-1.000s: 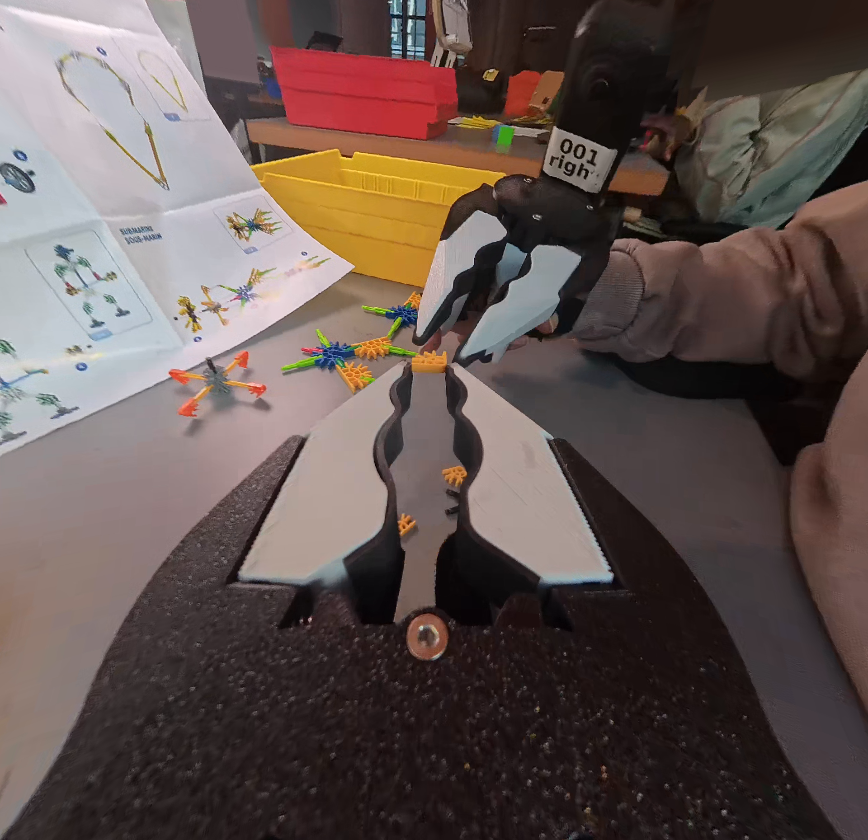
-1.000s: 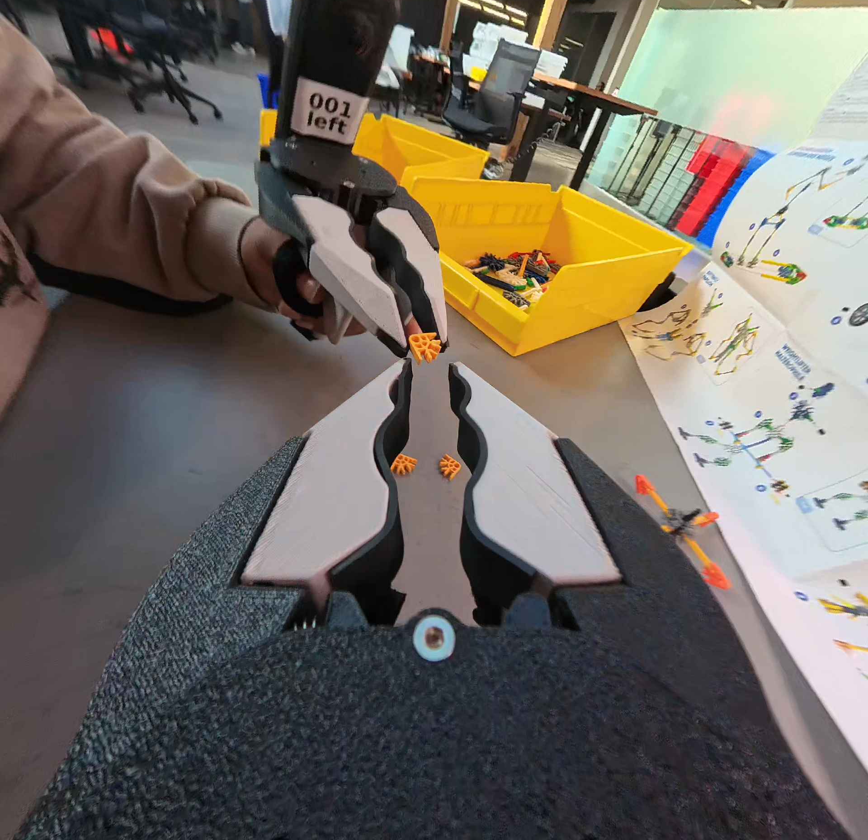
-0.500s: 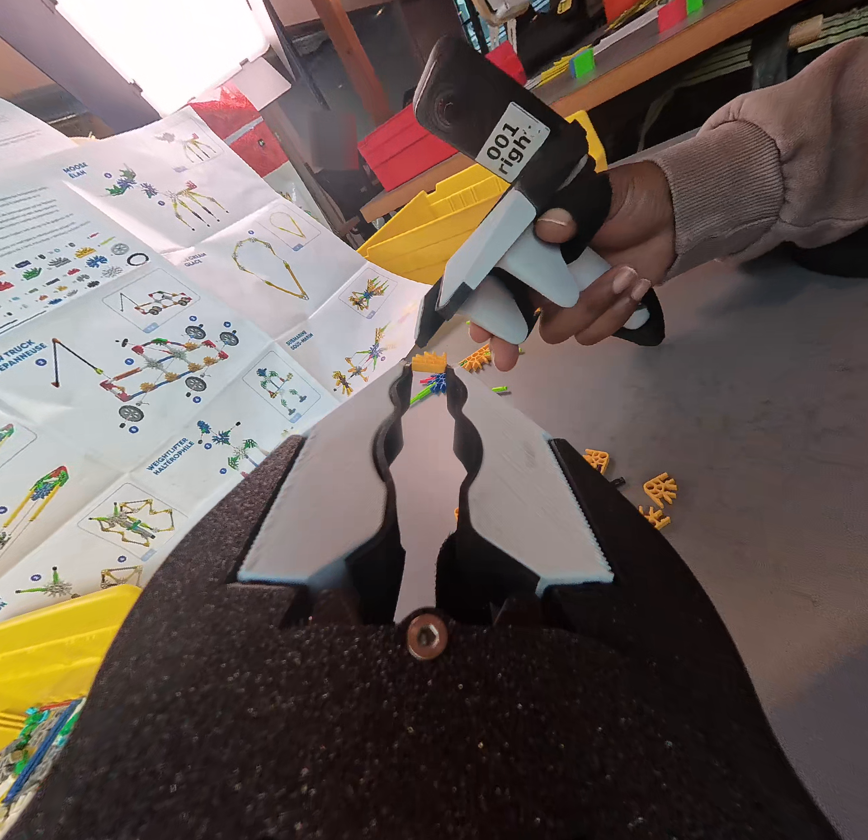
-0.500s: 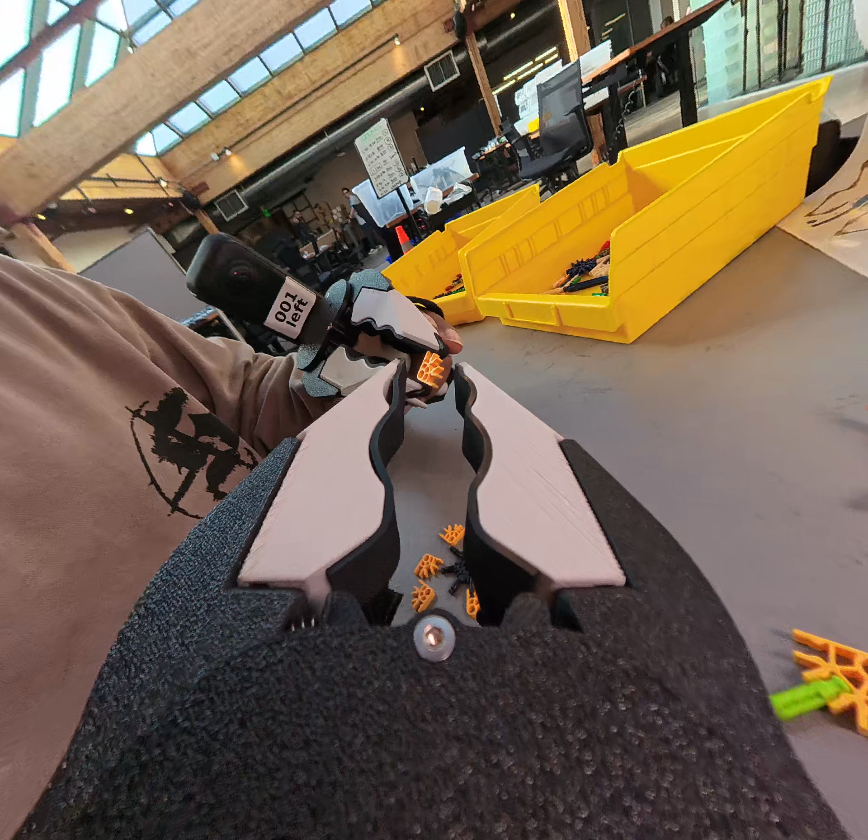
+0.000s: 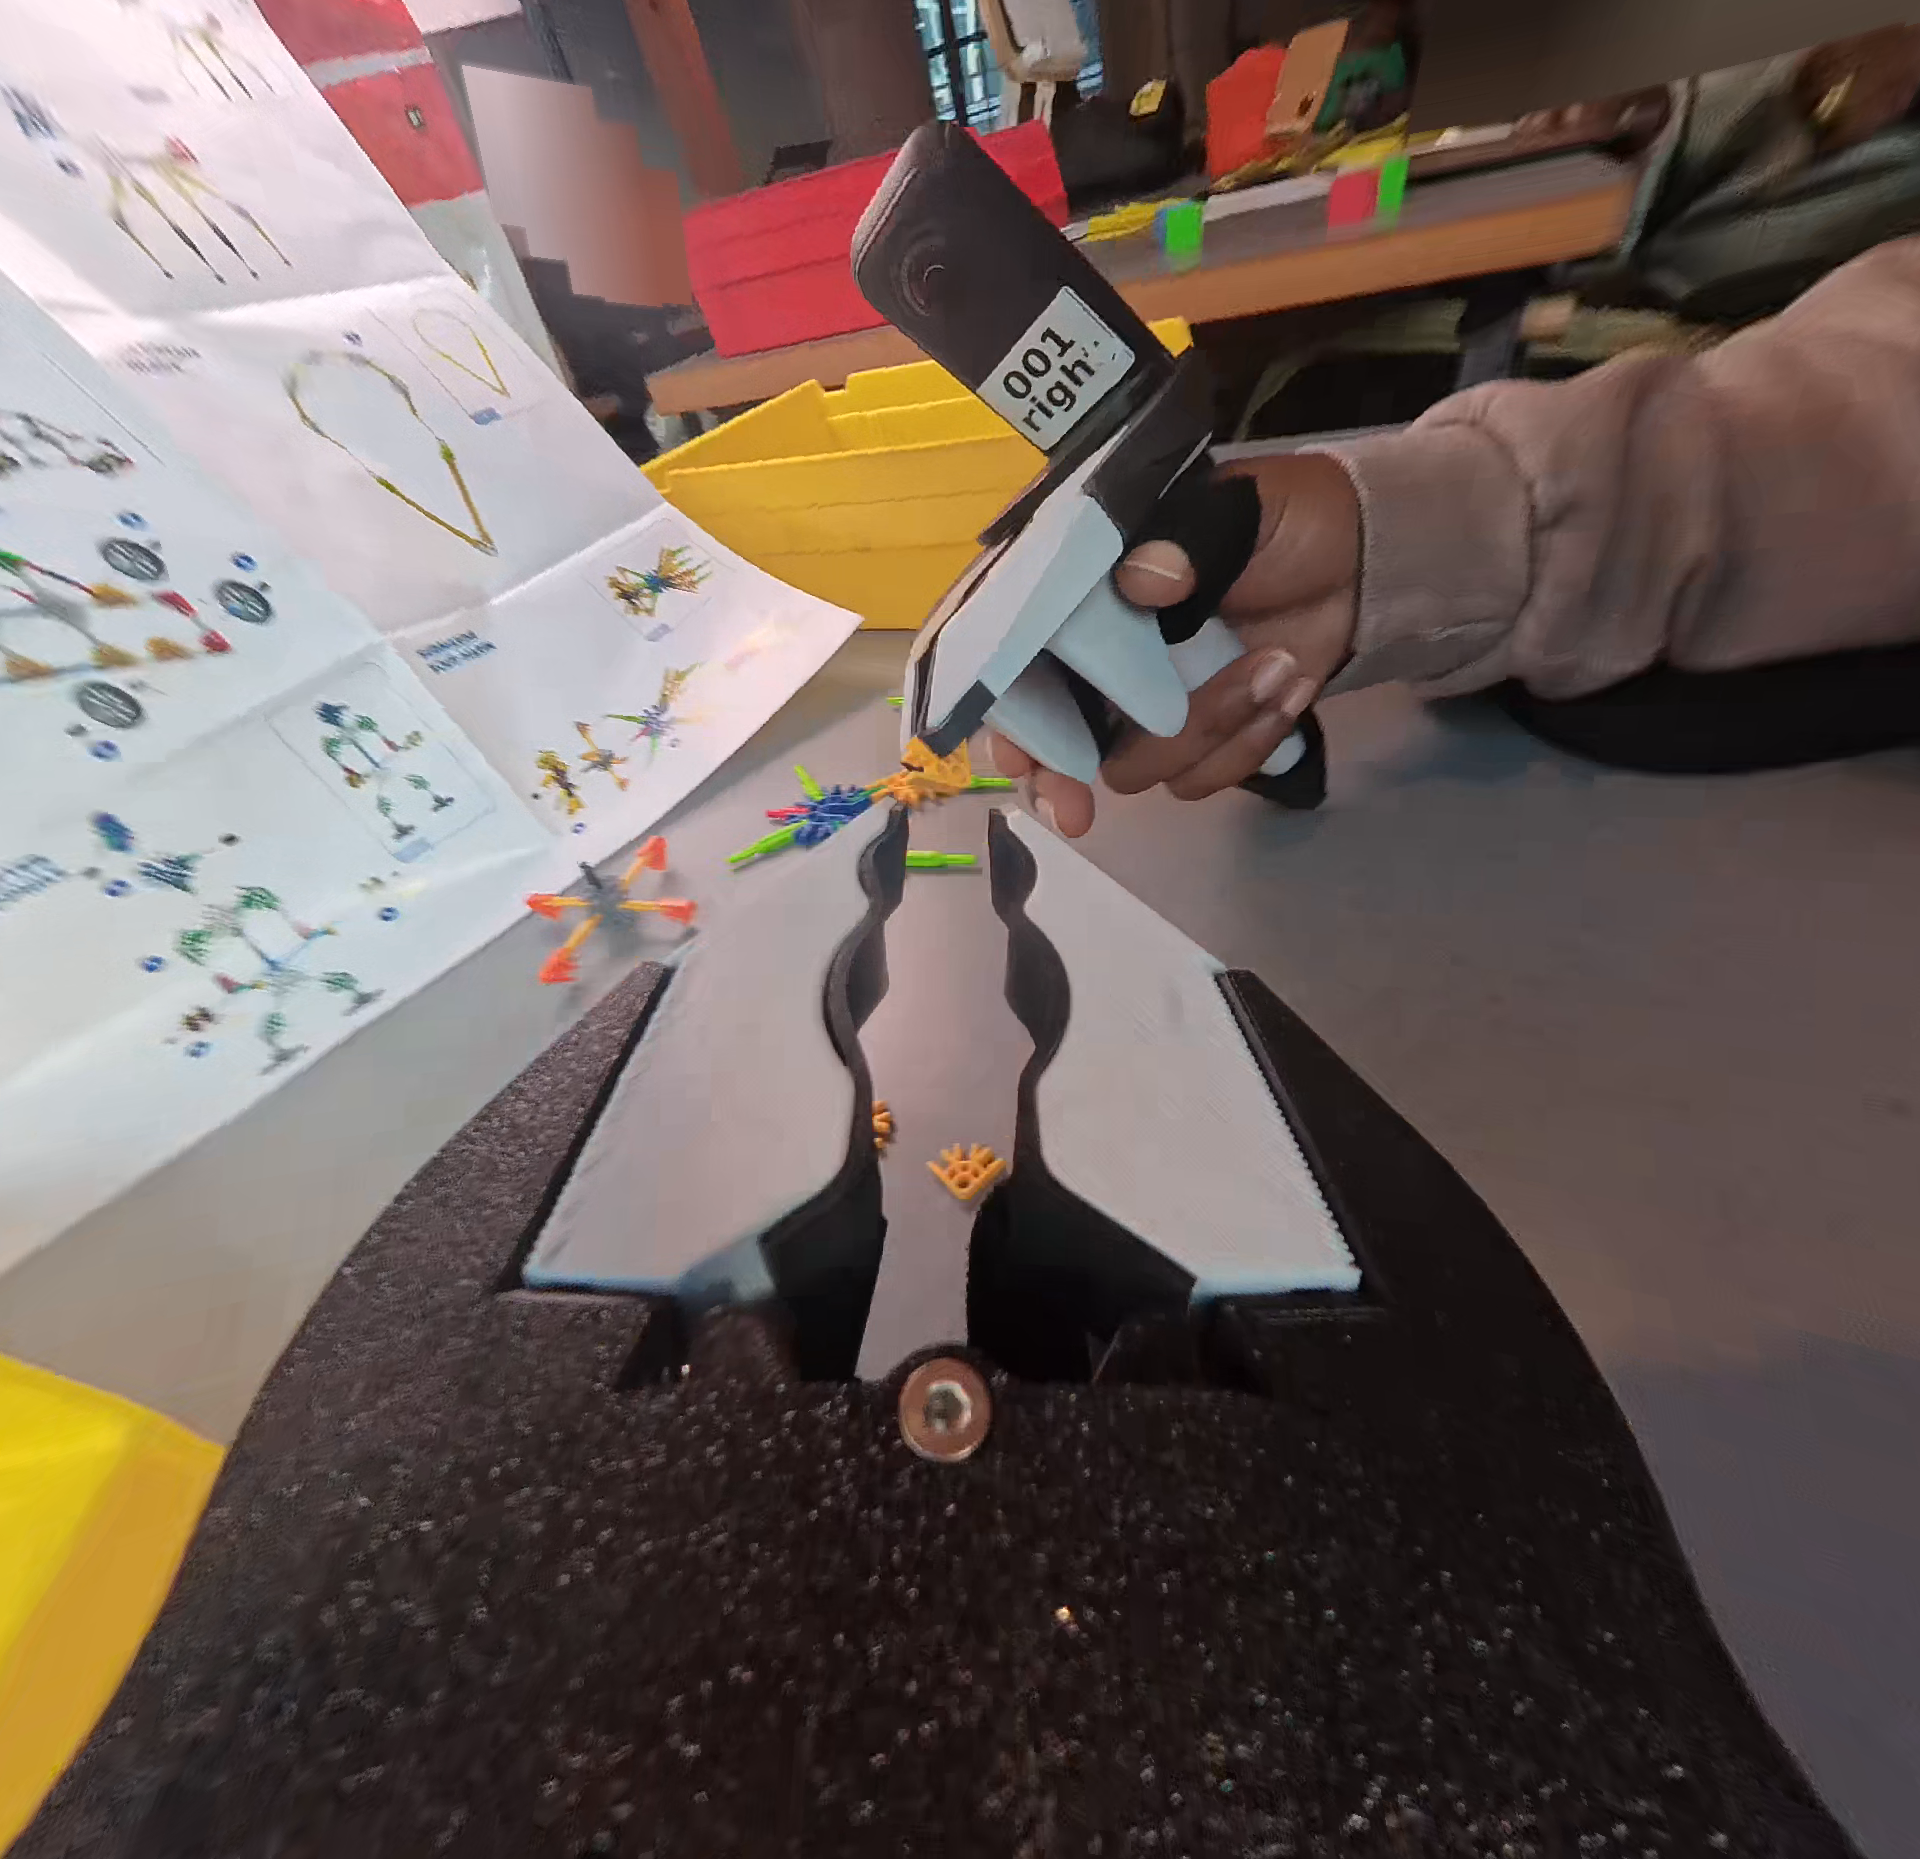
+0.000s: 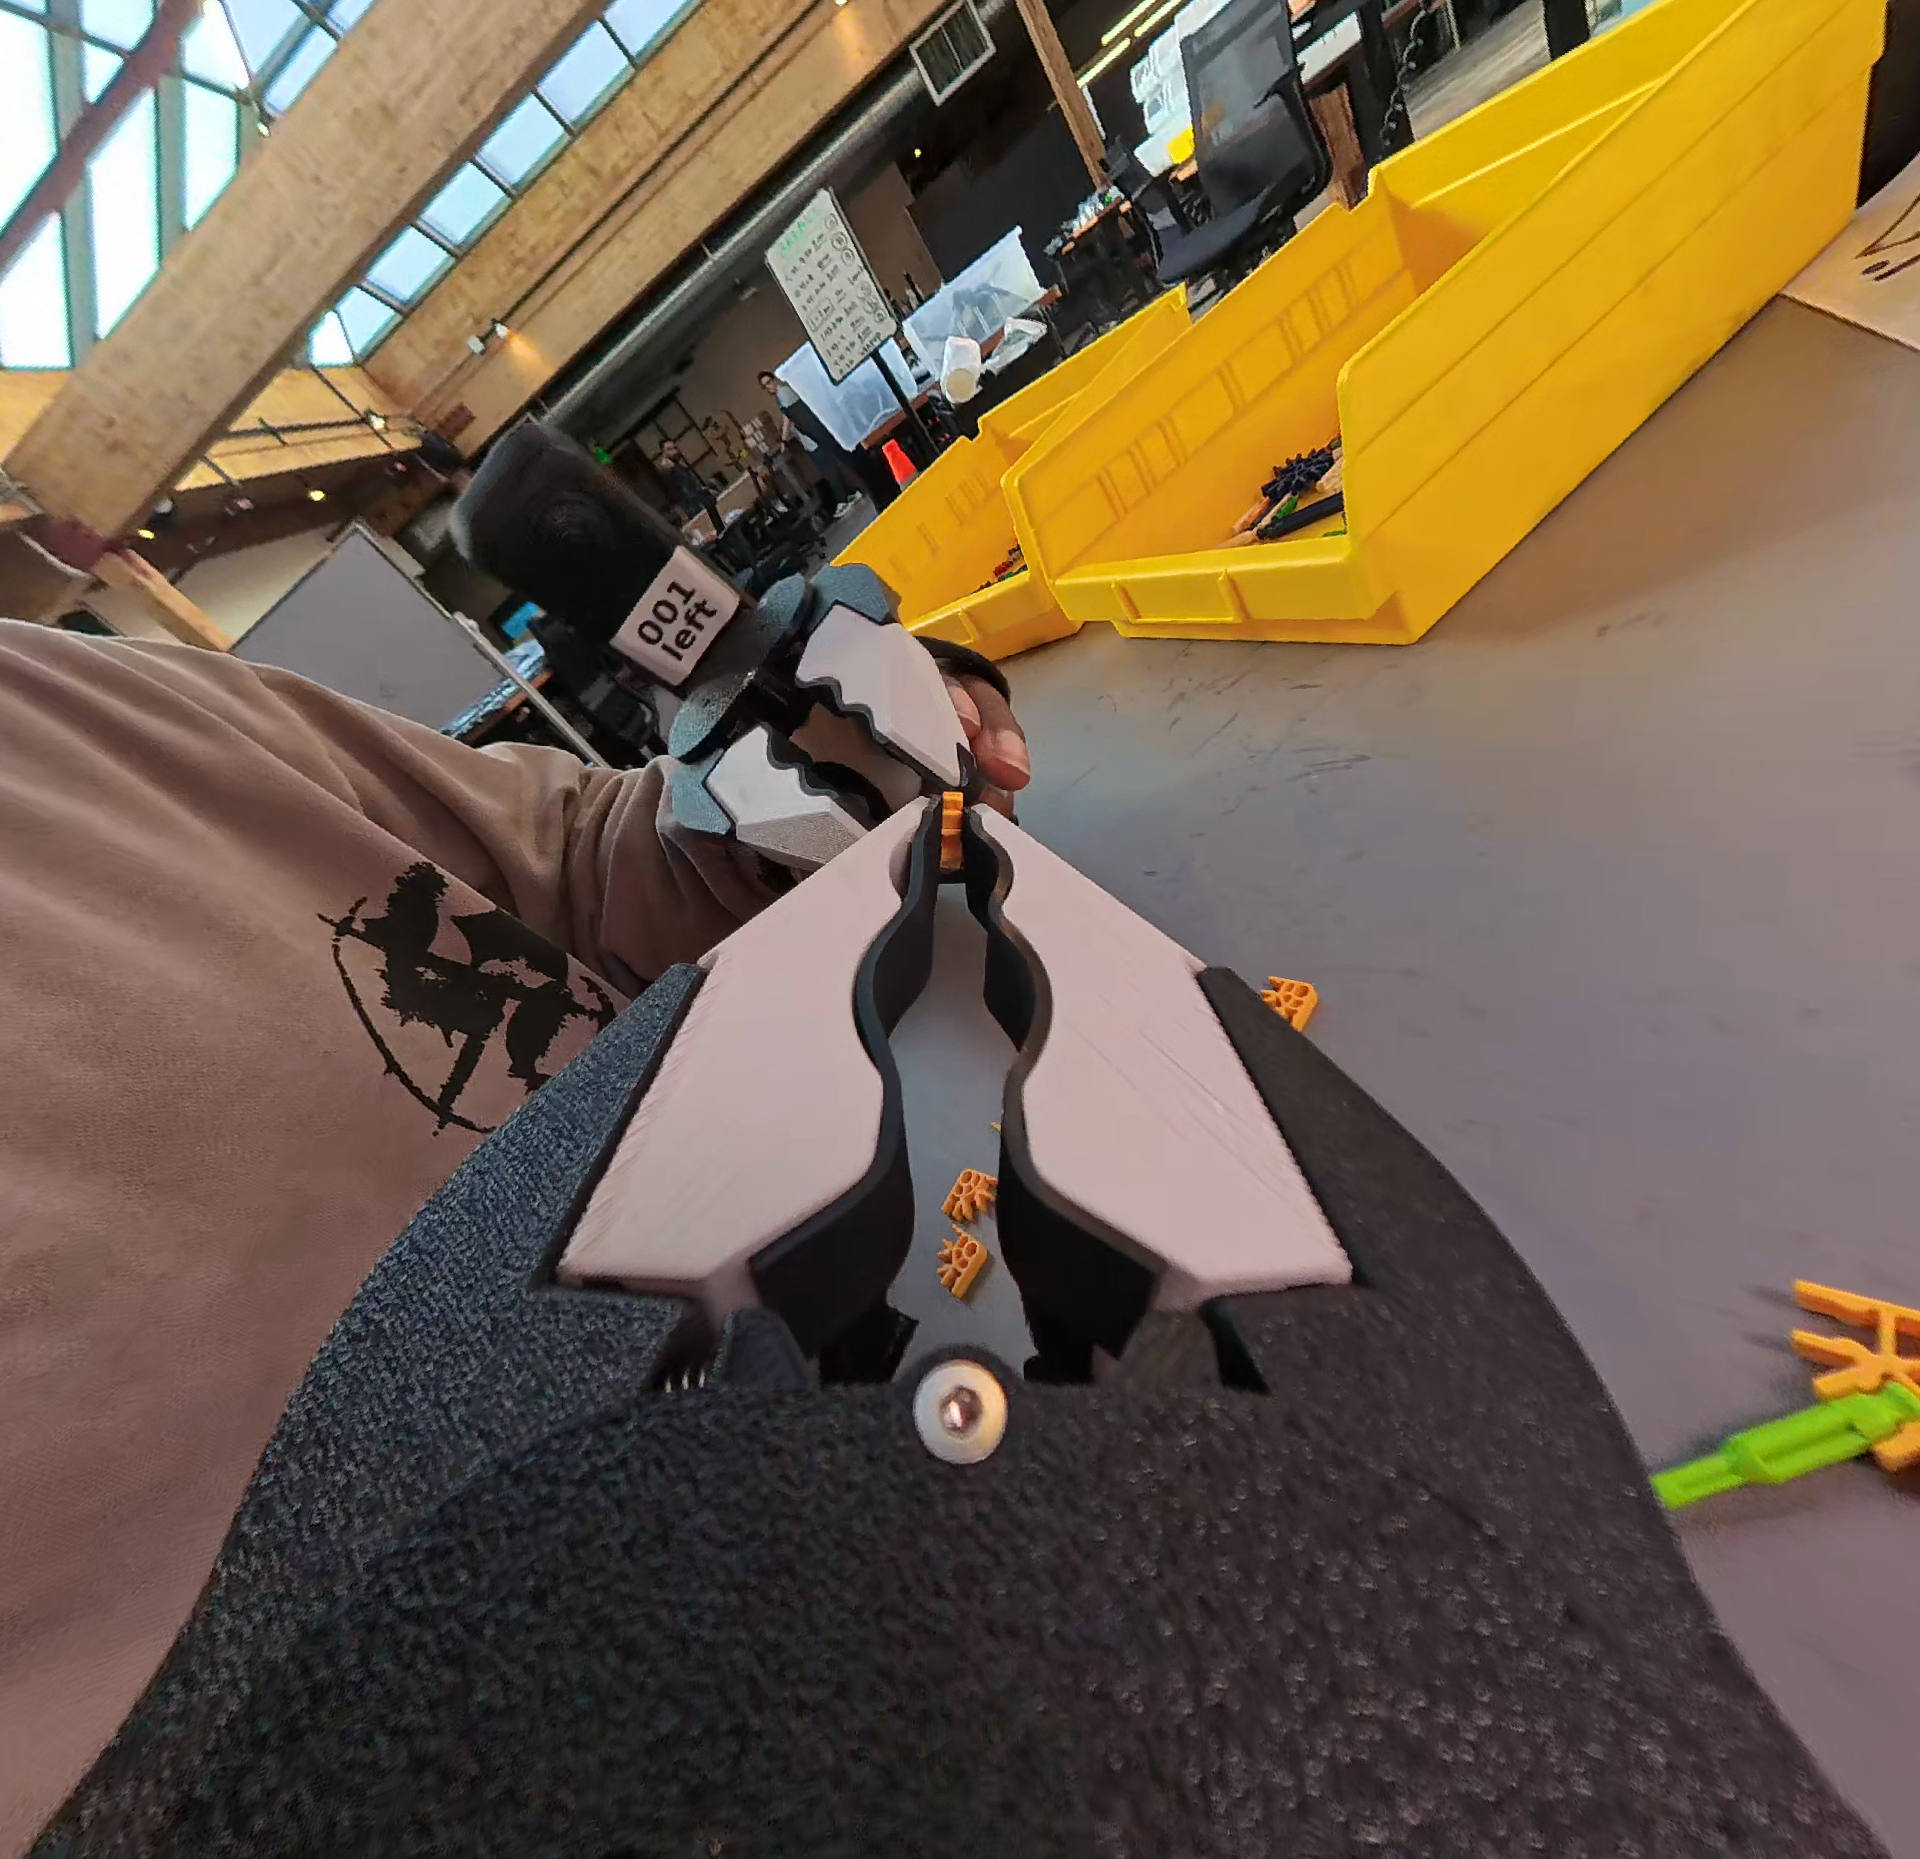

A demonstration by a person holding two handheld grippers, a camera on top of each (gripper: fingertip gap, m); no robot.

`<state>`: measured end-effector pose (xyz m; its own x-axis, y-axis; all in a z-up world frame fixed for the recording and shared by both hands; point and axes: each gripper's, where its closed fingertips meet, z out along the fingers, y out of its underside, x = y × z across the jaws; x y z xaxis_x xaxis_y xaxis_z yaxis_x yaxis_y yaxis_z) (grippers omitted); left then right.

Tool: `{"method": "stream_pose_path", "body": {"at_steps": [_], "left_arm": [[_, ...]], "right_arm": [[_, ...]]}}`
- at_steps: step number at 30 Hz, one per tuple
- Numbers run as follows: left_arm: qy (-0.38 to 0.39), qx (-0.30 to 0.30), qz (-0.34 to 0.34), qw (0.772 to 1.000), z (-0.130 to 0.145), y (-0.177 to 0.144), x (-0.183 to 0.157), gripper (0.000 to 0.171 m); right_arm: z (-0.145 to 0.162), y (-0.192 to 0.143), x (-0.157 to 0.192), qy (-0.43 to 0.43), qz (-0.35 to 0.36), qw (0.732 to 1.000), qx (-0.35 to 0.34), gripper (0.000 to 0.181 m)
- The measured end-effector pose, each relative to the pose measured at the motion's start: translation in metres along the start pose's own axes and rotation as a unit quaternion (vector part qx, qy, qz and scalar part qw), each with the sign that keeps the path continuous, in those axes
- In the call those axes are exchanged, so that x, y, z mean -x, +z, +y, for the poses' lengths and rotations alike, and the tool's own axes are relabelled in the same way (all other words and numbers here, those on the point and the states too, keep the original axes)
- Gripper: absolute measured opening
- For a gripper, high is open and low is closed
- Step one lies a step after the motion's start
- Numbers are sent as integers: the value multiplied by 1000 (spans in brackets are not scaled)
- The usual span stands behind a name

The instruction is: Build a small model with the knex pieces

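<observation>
A person's two hand-held grippers meet tip to tip above a grey table (image 6: 1558,822). The right gripper (image 6: 951,833) is clamped on a small orange connector piece (image 6: 951,827), pinched on edge between its fingertips at 12 o'clock in the right wrist view. In the left wrist view the same piece shows at the tip of that gripper (image 5: 935,744), just beyond the left gripper (image 5: 943,827), whose jaws stand apart and empty with a clear gap between the tips. A hand (image 5: 1236,646) in a tan sleeve grips the right tool's handle.

More orange connectors (image 6: 966,1227) lie loose on the table under the right gripper; another (image 5: 966,1172) lies between the left fingers. At 11 o'clock of the left gripper sits a small built model of blue, green and orange rods (image 5: 831,812), with a loose green rod (image 5: 940,859) beside it and an orange-tipped star piece (image 5: 608,910) at 10 o'clock. A large white instruction sheet (image 5: 312,614) leans at 9 to 11 o'clock. Yellow bins (image 6: 1455,438) holding more parts stand at 1 o'clock in the right wrist view, well apart from the grippers. A green rod joined to an orange piece (image 6: 1808,1425) lies at 4 o'clock.
</observation>
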<state>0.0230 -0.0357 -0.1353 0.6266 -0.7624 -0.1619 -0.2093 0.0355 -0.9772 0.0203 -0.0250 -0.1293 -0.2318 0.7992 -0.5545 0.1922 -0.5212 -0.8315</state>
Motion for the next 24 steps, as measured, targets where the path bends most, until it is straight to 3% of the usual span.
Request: {"method": "stream_pose_path", "body": {"at_steps": [3,6,11,18,24], "left_arm": [[-140,-20,55,988,-3,-1,2,17],[-225,-38,98,969,-8,-3,0,15],[-262,-35,135,955,-8,-2,-7,3],[-335,-25,154,929,-4,-1,-5,3],[-334,-16,161,929,-1,0,-8,4]], "right_arm": [[-2,-6,1,-10,-4,1000,5,1],[0,-4,6,-10,-18,1000,11,2],[8,2,13,-18,-32,999,26,2],[10,2,9,-31,-19,999,32,2],[11,4,10,-28,-21,999,35,2]]}}
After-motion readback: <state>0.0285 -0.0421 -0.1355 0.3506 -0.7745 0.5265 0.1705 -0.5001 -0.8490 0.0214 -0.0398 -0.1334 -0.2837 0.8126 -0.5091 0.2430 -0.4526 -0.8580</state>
